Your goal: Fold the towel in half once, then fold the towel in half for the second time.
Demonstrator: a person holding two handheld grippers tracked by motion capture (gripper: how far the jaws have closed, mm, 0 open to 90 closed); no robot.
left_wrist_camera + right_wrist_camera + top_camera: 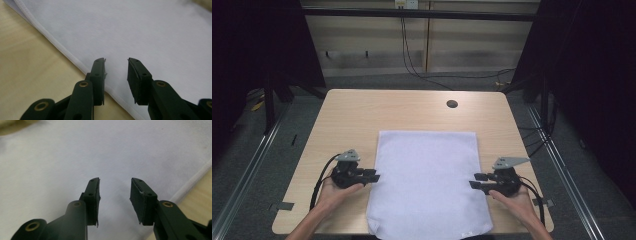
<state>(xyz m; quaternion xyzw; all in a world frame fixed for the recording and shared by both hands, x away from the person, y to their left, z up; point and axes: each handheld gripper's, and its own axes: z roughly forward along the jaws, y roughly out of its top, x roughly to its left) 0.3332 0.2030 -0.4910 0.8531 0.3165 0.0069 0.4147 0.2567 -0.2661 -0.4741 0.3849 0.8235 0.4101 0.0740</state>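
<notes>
A white cloth [427,180] lies flat on the wooden table [357,110], its near end hanging over the front edge. My left gripper [375,176] rests at the cloth's left edge, open, its jaws over the hemmed border [75,58] with nothing between them. My right gripper [475,180] sits at the cloth's right edge, open too, jaws apart above the cloth [75,157] and pointing inward. In the left gripper view the gripper [116,68] hovers over the cloth [140,30]; in the right gripper view the gripper [115,187] does the same.
A round cable hole [452,104] sits near the table's far right. Black cables [412,60] hang down the back wall to the floor. Dark curtains and metal frame legs [269,100] flank the table on both sides.
</notes>
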